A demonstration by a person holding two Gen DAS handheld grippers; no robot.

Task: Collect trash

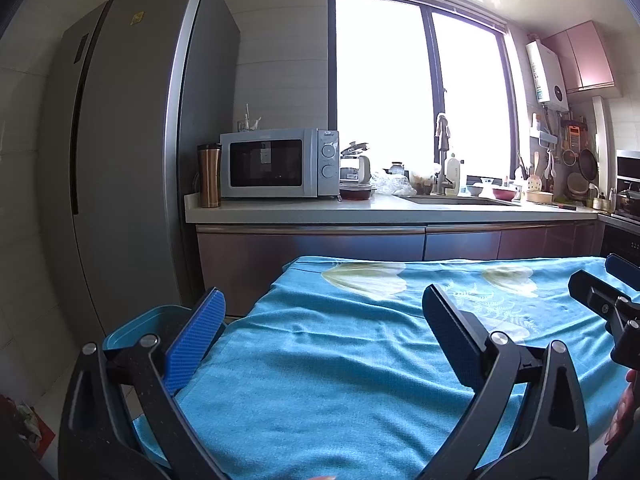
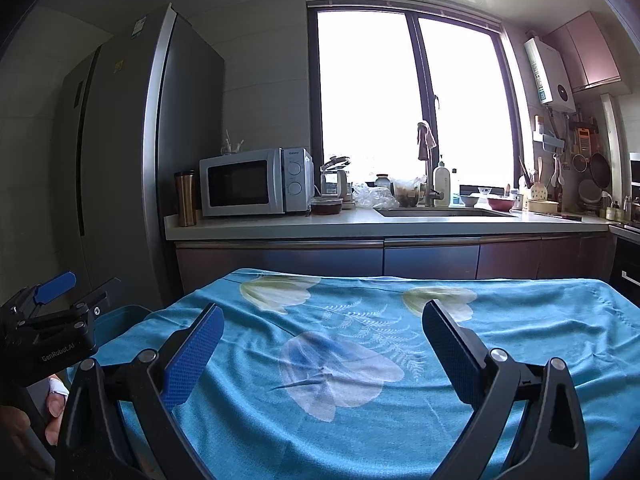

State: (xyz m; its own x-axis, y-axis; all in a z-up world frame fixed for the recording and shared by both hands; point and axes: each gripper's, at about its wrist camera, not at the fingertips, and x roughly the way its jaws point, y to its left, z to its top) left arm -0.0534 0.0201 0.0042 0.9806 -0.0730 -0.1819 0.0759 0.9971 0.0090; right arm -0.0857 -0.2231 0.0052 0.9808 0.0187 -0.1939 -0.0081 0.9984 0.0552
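Note:
My left gripper (image 1: 323,300) hovers open over the near left part of a table spread with a blue flowered cloth (image 1: 320,380), and nothing is between its blue pads. My right gripper (image 2: 324,312) is also open and empty, over the middle of the same cloth (image 2: 360,420). A blue bin (image 1: 160,316) stands just off the table's left edge, behind my left finger; its rim (image 2: 120,316) also shows in the right wrist view. I see no loose trash on the cloth. Each gripper appears at the edge of the other's view.
Beyond the table runs a kitchen counter (image 1: 300,210) with a microwave (image 1: 276,162), a brown tumbler (image 1: 209,176), crumpled plastic bags (image 1: 394,186) and a sink (image 1: 460,200). A tall grey fridge (image 1: 132,152) stands at the left. A hand (image 2: 56,396) holds the left gripper.

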